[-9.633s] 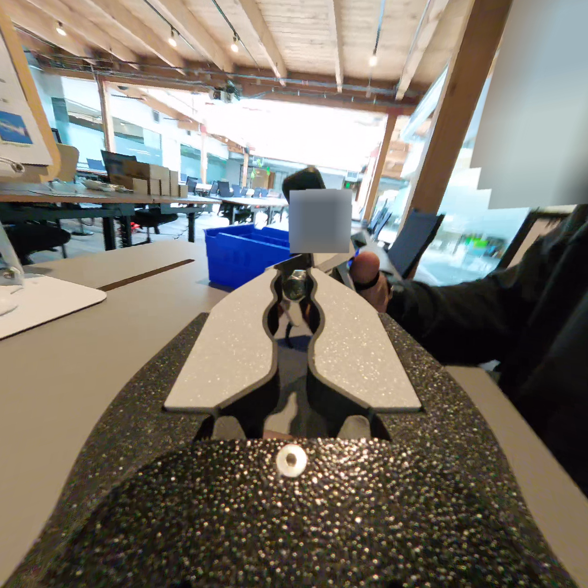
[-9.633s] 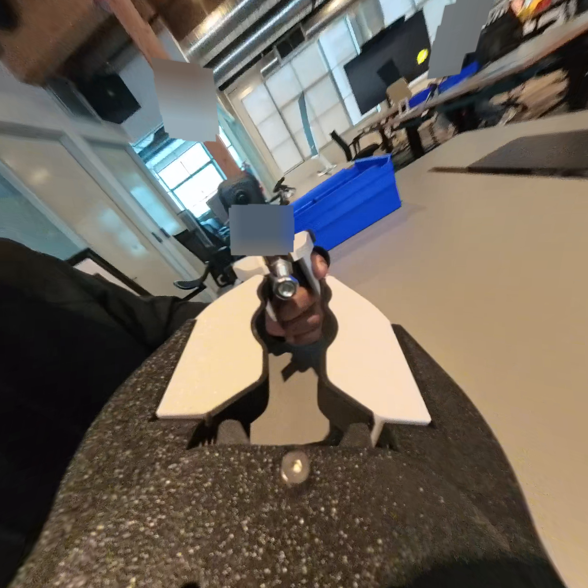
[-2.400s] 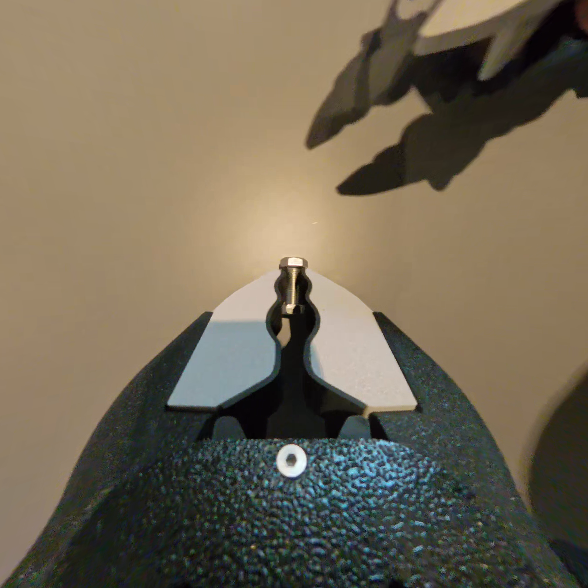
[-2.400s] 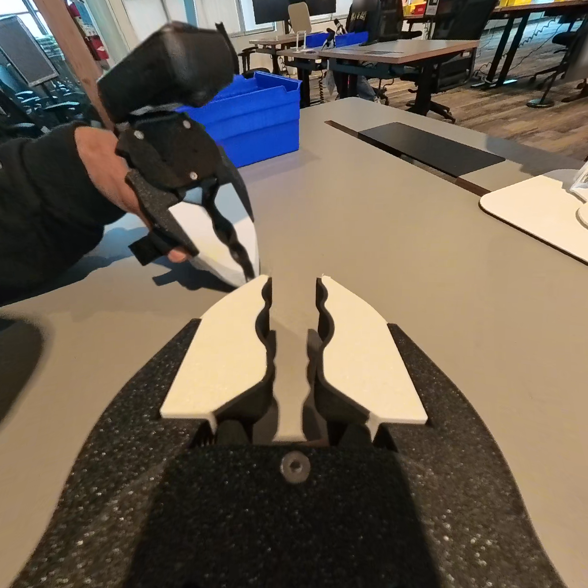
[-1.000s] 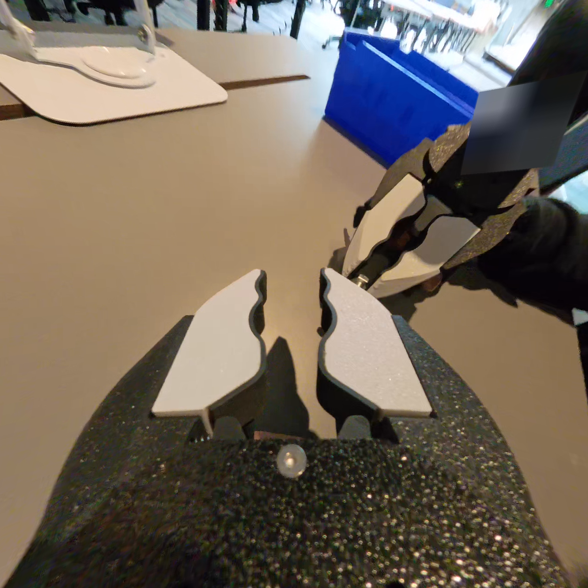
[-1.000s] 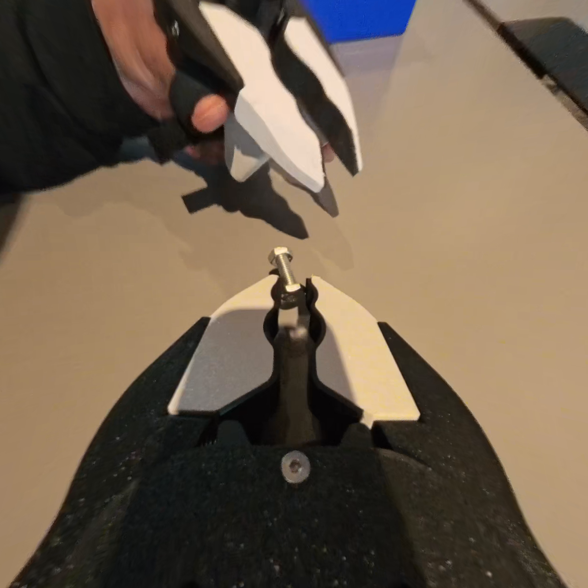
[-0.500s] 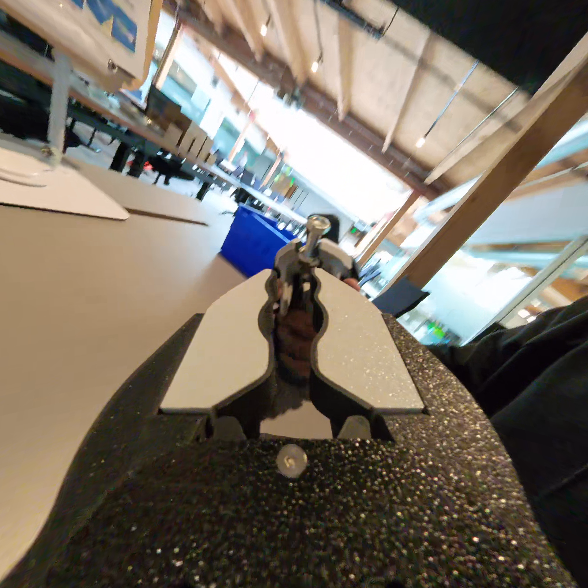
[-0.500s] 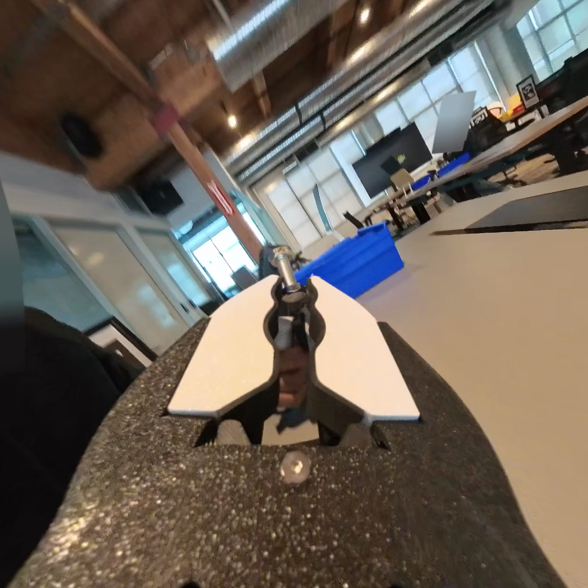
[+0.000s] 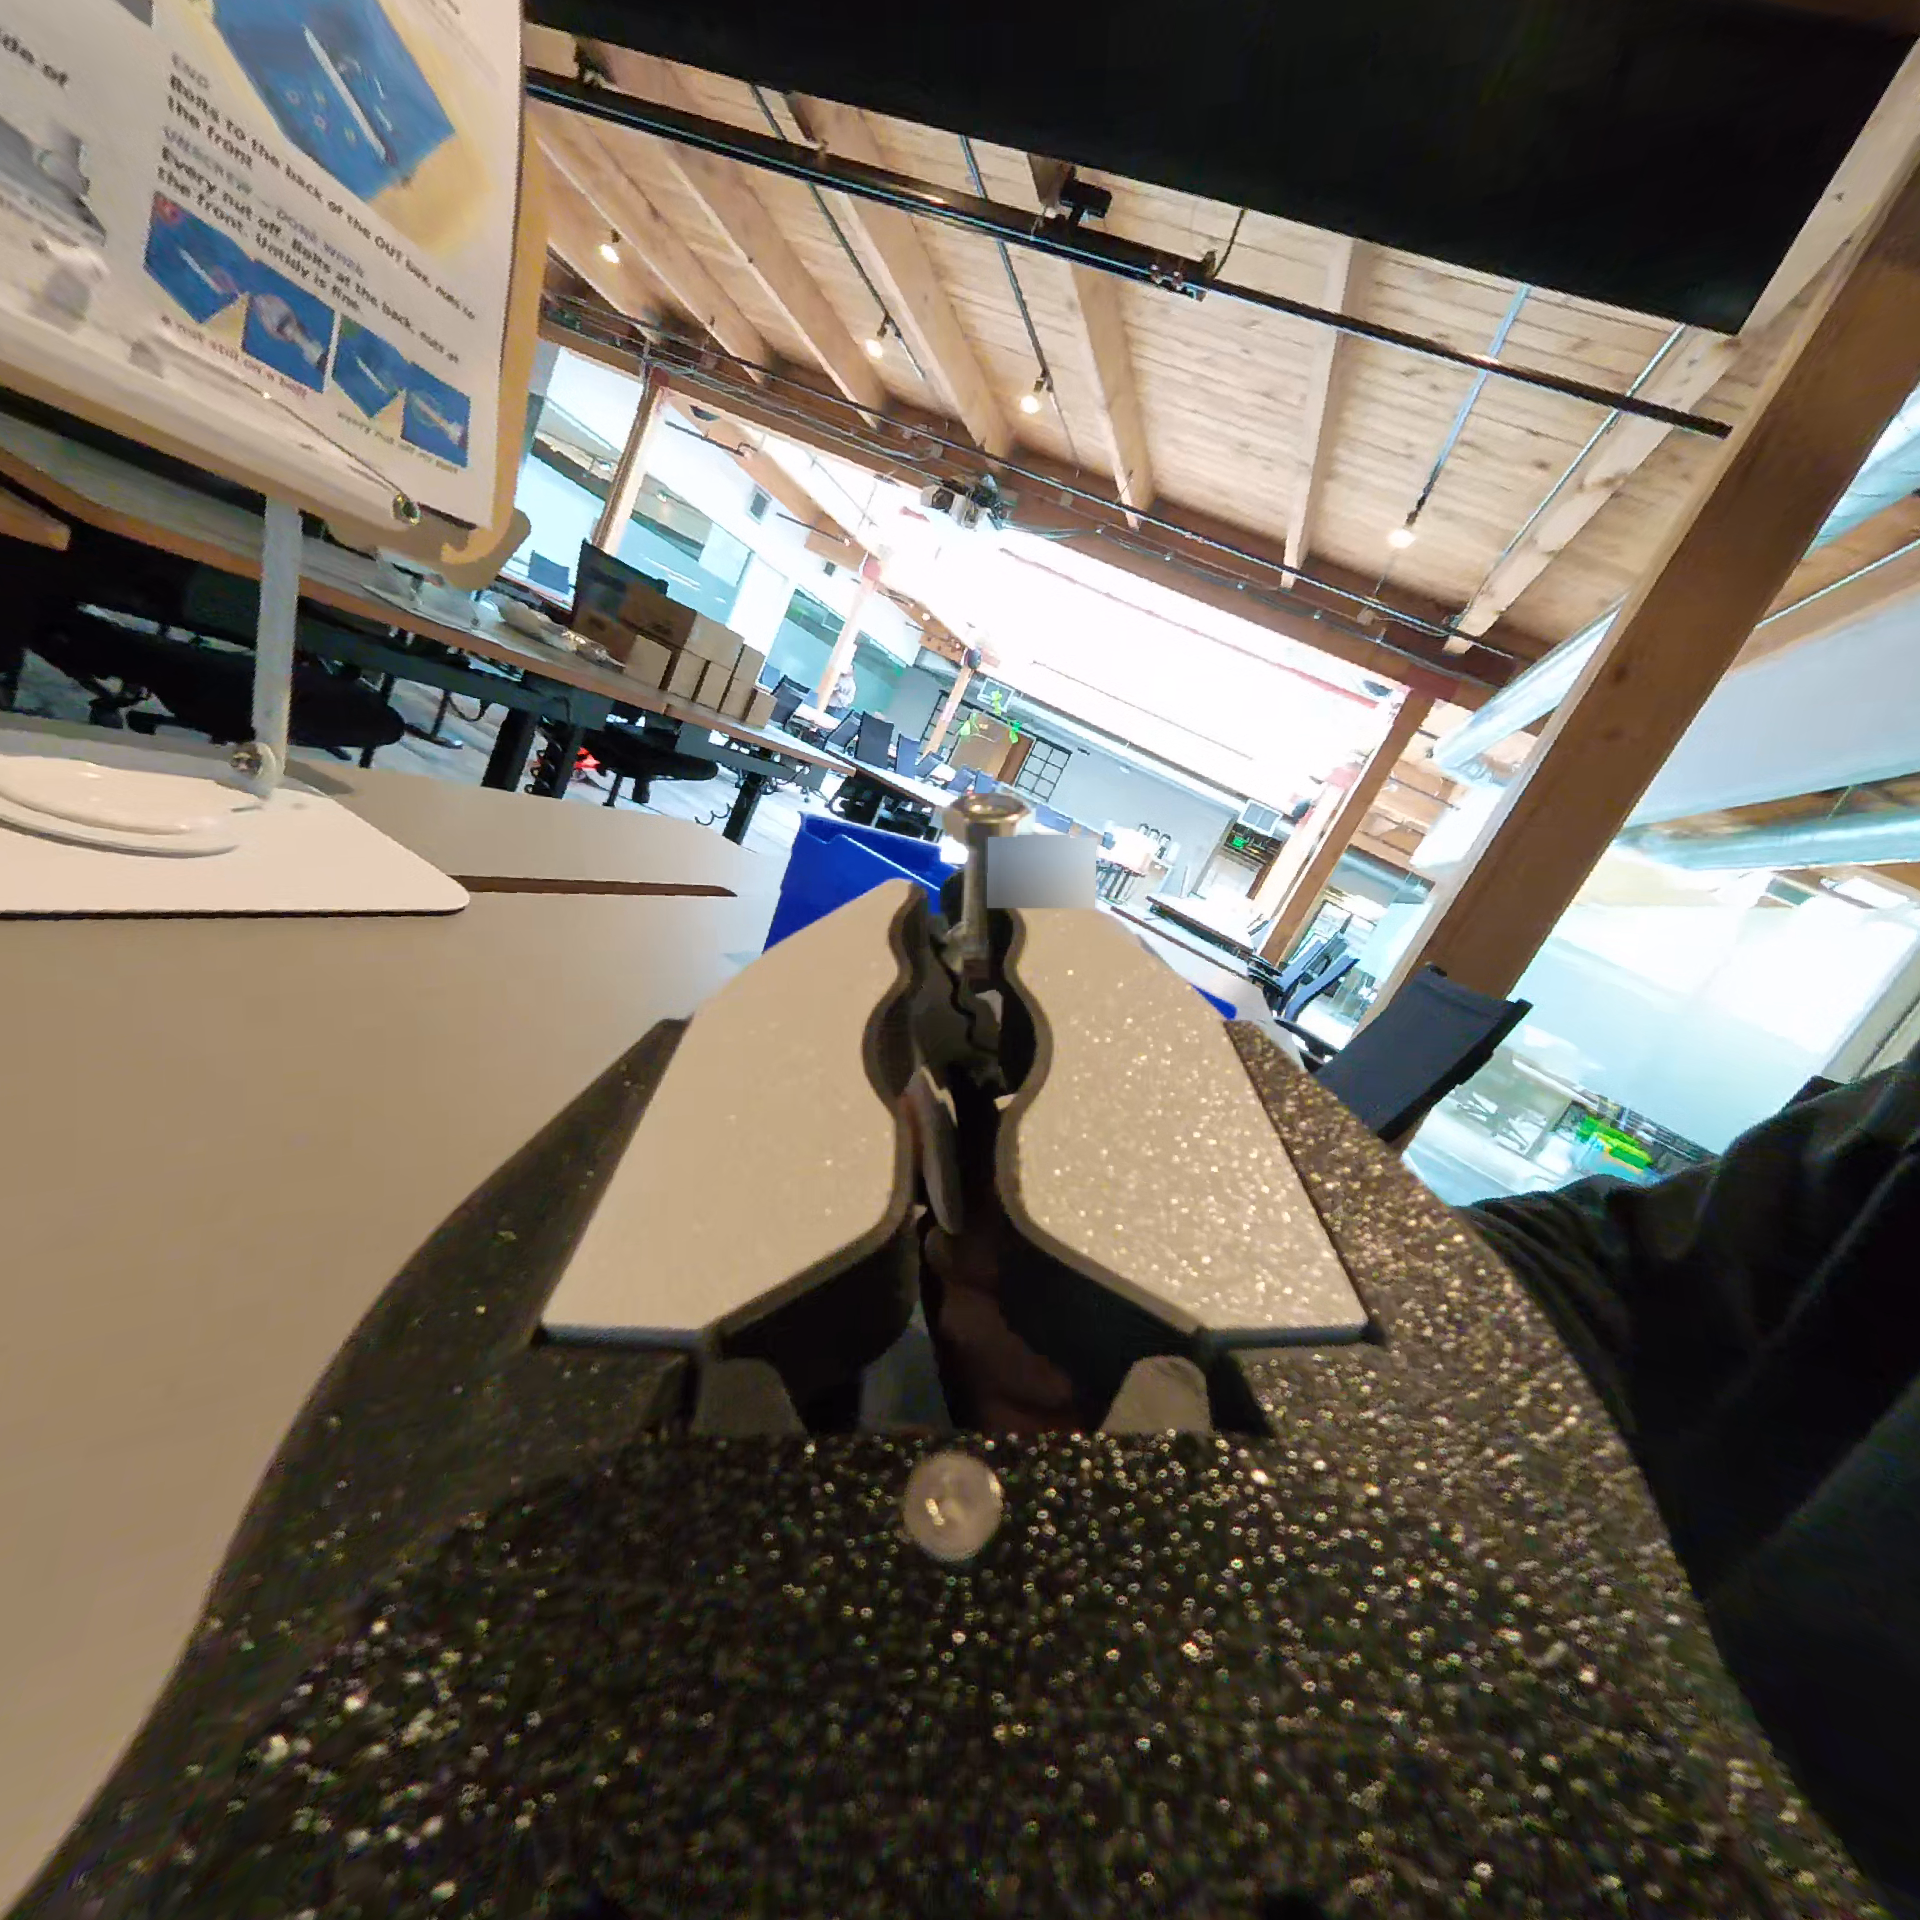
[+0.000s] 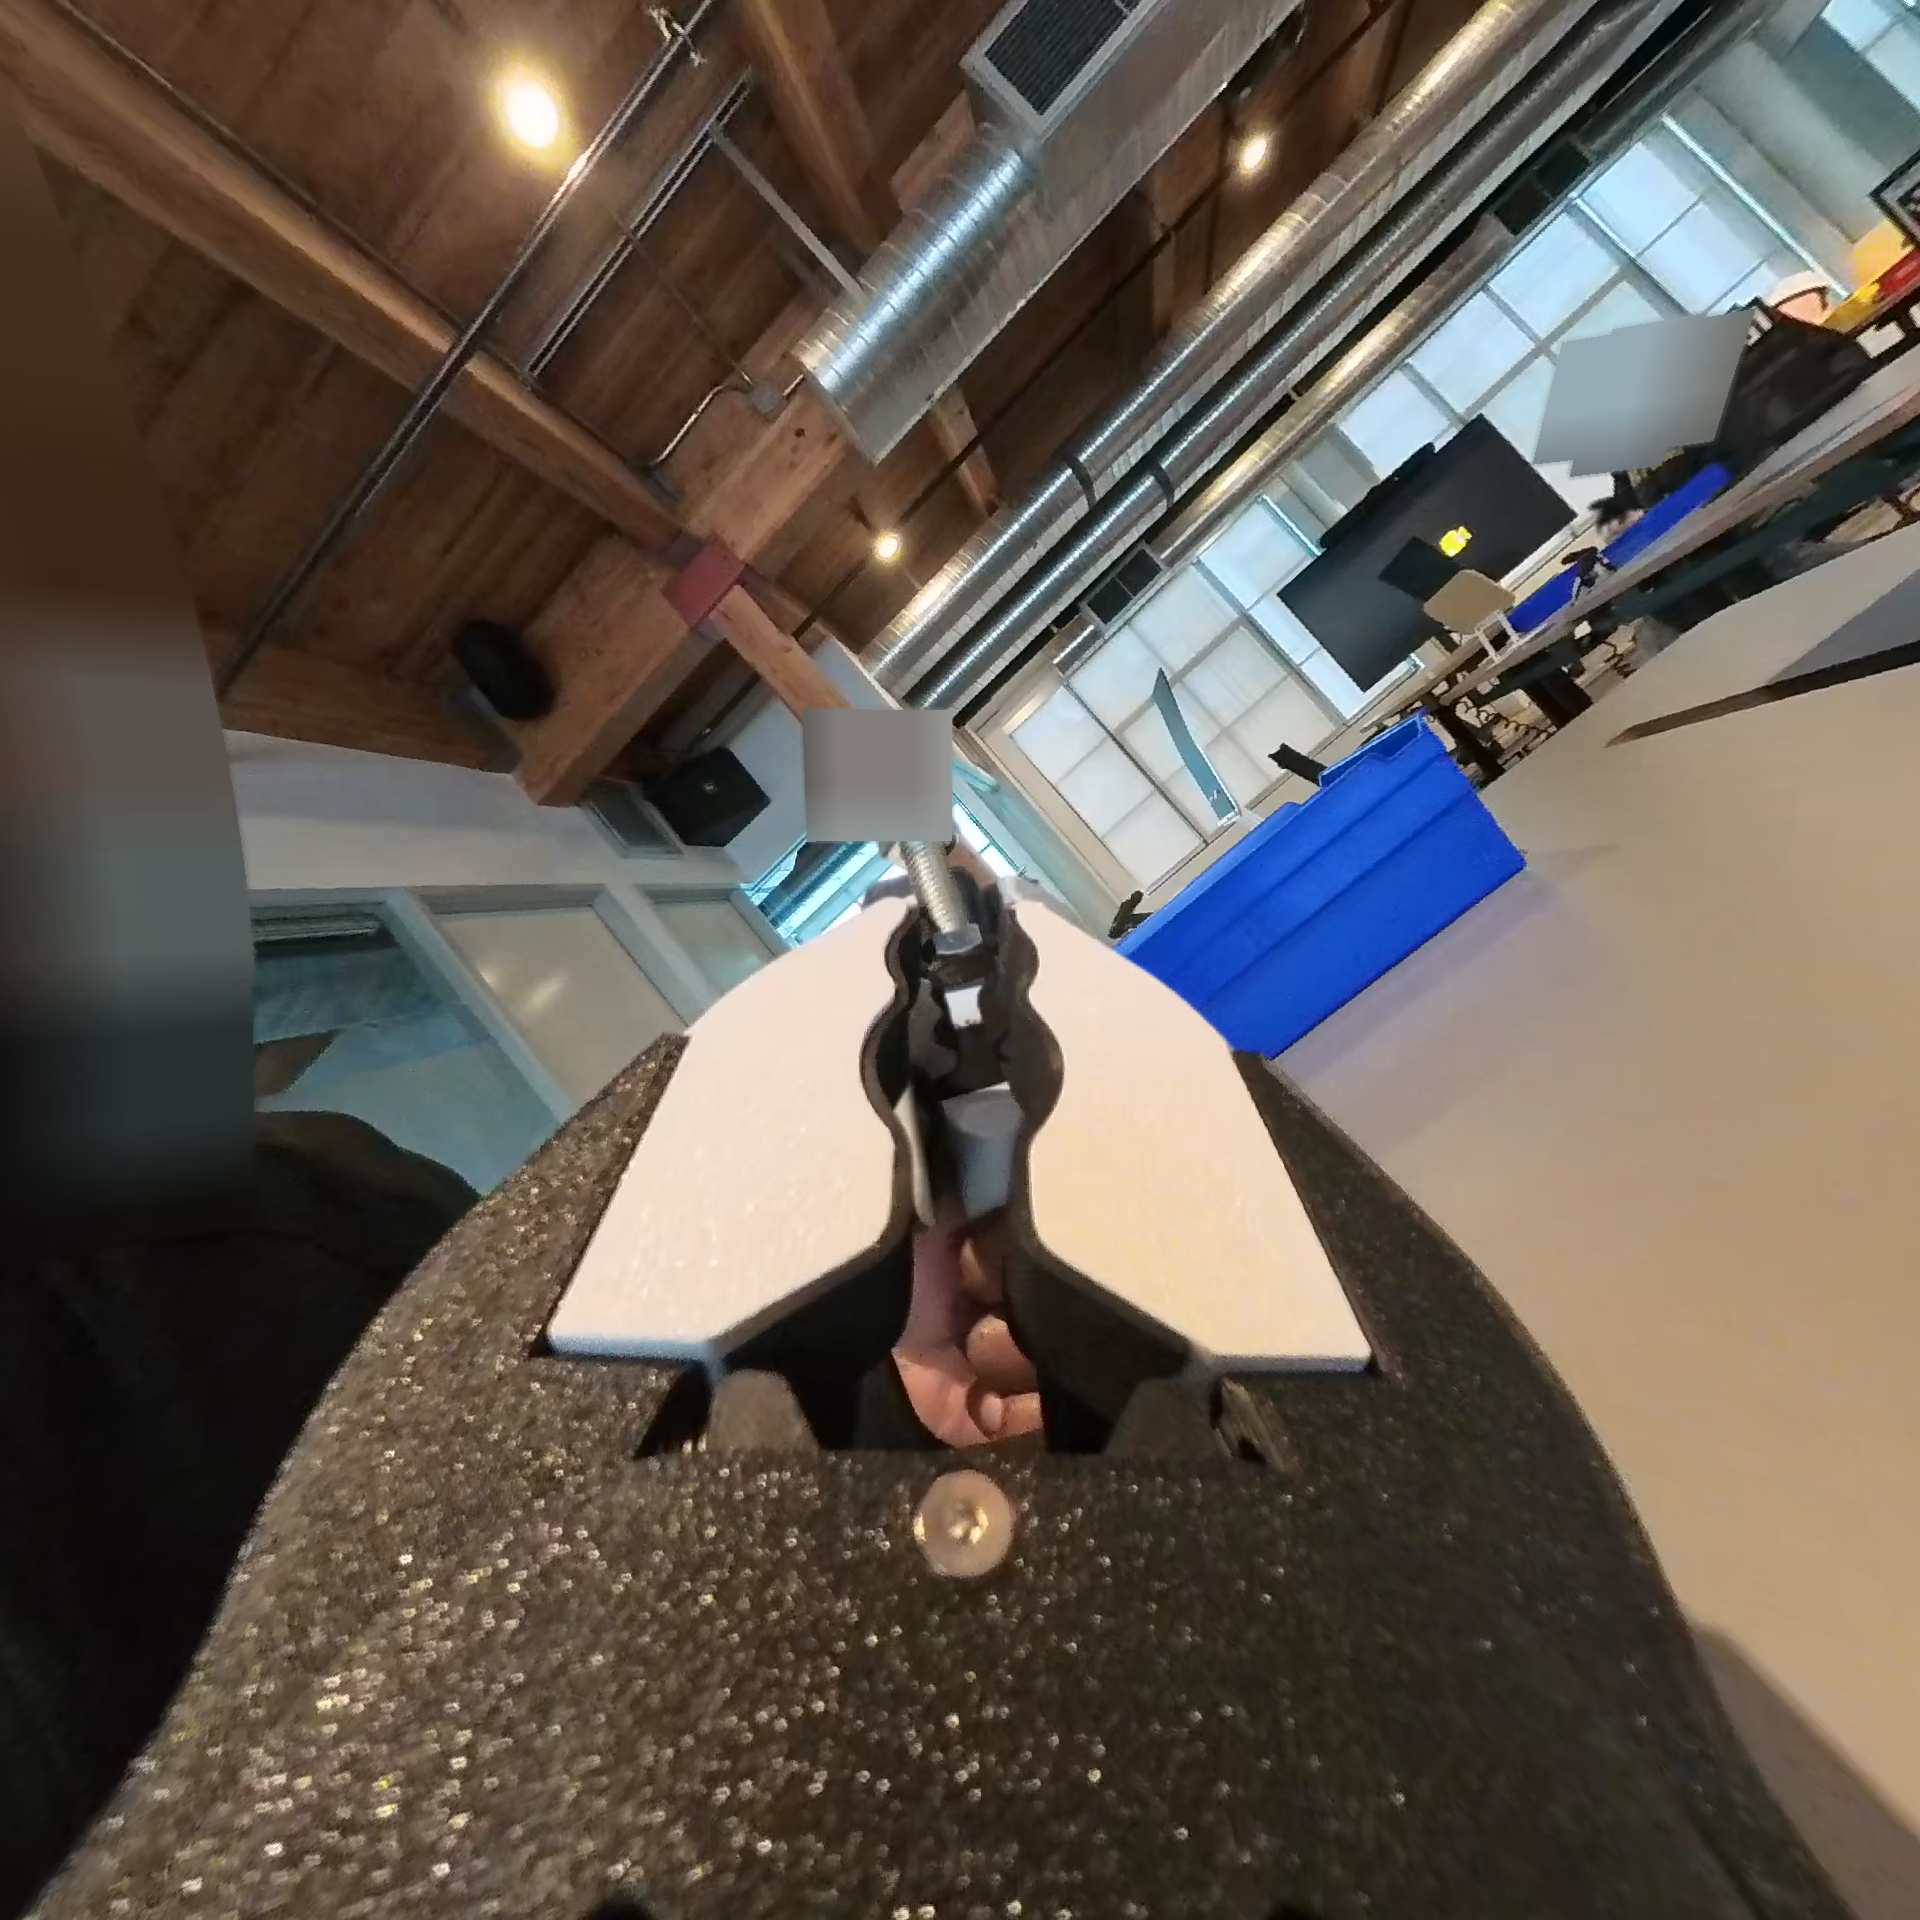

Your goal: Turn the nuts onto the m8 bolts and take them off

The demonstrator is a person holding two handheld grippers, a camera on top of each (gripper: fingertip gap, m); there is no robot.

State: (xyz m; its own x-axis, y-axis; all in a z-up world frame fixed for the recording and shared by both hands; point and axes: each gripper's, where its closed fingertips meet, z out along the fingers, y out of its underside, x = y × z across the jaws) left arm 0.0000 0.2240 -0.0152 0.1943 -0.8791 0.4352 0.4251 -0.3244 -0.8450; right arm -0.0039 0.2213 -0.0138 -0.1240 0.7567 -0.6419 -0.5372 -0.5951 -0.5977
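Above the grey table [image 9: 260, 1091], both hand-held grippers, left [image 9: 961, 925] and right [image 10: 956, 925], meet tip-to-tip, closed around one bolt [image 9: 977, 862].

Both wrist cams low over the table [image 9: 260, 1091], tilted up, facing each other — shared: blue bin [image 10: 1340, 914], bolt [image 9: 977, 873].

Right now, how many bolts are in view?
1. The bolt stands between the left tool's tips, head up; the right tool grips its nut. Others may be hidden.
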